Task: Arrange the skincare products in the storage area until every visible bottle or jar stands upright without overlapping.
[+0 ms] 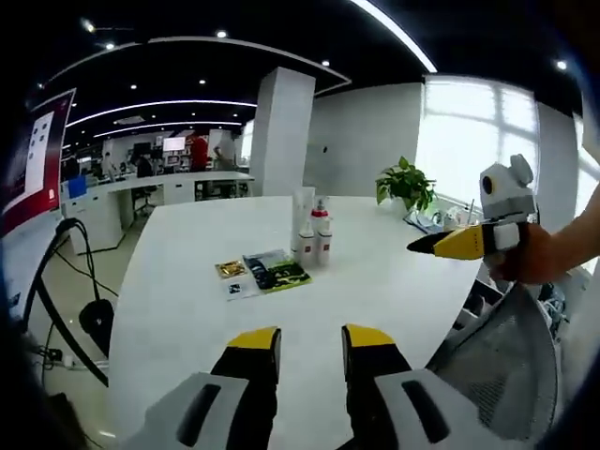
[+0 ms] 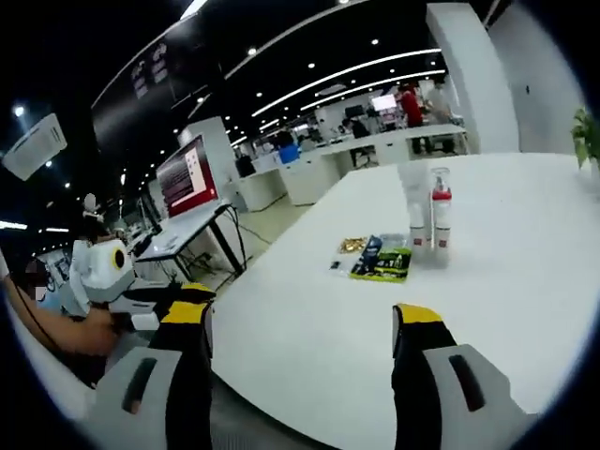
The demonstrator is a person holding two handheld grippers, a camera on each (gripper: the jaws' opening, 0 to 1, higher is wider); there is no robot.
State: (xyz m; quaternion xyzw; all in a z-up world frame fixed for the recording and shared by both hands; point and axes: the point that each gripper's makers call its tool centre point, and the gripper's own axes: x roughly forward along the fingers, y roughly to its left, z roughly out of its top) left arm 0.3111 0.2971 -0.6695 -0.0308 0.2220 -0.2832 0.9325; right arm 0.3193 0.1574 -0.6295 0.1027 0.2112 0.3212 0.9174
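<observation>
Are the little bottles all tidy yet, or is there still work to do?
The bottles already stand upright together on the white table, beside some flat packets. Whether any overlap is too small to tell. Nothing is in hand: the left gripper and right gripper are both open, far from them. Any tidying is still ahead.

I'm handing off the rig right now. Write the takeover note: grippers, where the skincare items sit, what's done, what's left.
Left gripper: open, empty, held above the near part of the white table.
Right gripper: open, empty, at the table's edge, short of the products.
Skincare bottles: a small cluster standing upright mid-table, close together; one has a red top. Whether they touch is too small to tell.
Leaflets: lying flat just in front of the bottles.
Done: nothing grasped; the bottles look upright already.
Left: move in, check spacing, separate any that overlap.
</observation>
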